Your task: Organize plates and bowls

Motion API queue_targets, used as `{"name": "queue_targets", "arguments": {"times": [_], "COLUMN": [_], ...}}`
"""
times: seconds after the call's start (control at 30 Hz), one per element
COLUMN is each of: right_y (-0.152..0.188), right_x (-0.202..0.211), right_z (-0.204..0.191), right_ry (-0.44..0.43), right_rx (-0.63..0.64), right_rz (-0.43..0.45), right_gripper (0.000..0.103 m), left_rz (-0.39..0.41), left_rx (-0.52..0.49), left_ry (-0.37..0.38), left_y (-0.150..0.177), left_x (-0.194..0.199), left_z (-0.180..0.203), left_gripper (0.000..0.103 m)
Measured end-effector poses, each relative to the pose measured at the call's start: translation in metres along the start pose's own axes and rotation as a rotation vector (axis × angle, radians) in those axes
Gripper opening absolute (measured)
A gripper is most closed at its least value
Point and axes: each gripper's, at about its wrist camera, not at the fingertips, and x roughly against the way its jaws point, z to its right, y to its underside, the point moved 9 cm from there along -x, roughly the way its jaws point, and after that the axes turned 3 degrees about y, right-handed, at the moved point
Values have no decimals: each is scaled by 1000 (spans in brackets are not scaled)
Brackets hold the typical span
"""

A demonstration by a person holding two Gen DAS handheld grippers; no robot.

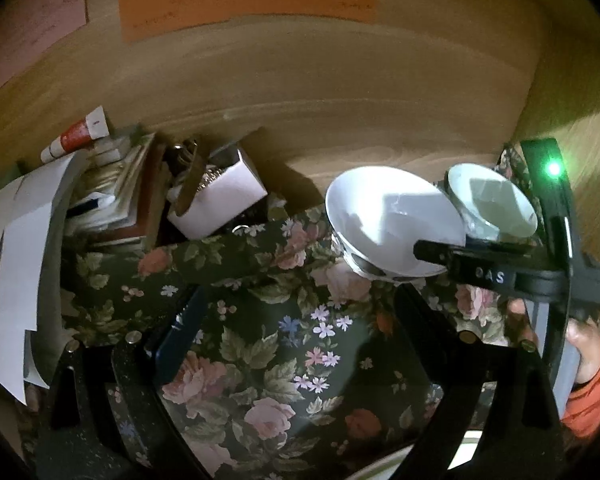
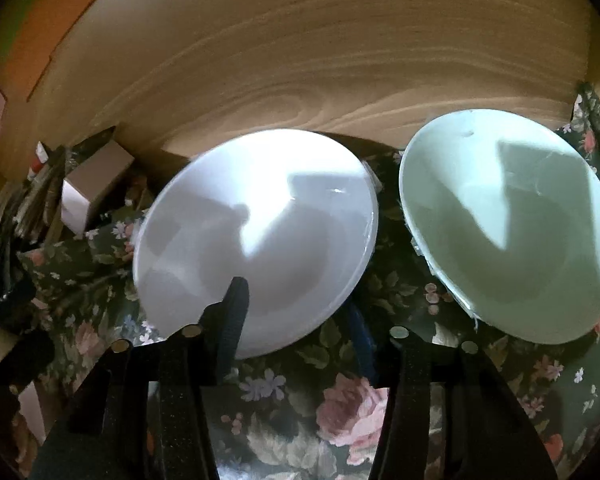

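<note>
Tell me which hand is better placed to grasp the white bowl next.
Right. The right tongs straddle the near rim of the white bowl, one finger inside. The left tongs hang open over the floral cloth, apart from the bowl.

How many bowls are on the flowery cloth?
2. The white bowl sits on the left, with a finger of the right hand-held gripper over its near rim. The pale green bowl sits to its right, near the wooden wall. Others may be out of view.
</note>
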Motion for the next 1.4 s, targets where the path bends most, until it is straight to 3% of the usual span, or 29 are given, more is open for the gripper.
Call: {"name": "queue_targets", "arguments": {"times": [0.1, 0.2, 0.53, 0.67, 0.77, 0.93, 1.0, 1.2, 1.4], "right_y": [4, 16, 60, 68, 61, 49, 47, 52, 54], "right_x": [-1, 0, 33, 51, 62, 52, 46, 35, 40], "right_z": [-3, -8, -17, -6, 4, -1, -2, -9, -14], "right_ry": [36, 13, -24, -61, -52, -25, 4, -26, -33], "right_rx": [69, 111, 195, 141, 102, 78, 89, 89, 106], "right_rz": [-13, -46, -100, -105, -60, -30, -24, -39, -39], "right_gripper": [25, 19, 18, 30, 42, 43, 43, 19, 14], "left_rz": [-9, -20, -173, -223, -260, -293, -304, -306, -289], "left_rx": [1, 6, 44, 35, 30, 34, 43, 27, 1], "left_ry": [1, -1, 31, 38, 33, 29, 34, 55, 34], "left_y": [2, 4, 31, 41, 45, 52, 55, 56, 53], "left_x": [-4, -8, -33, -37, -44, -51, -54, -59, -60], "left_z": [3, 2, 11, 20, 28, 31, 30, 39, 43], "left_gripper": [95, 93, 69, 63, 54, 37, 35, 20, 20]}}
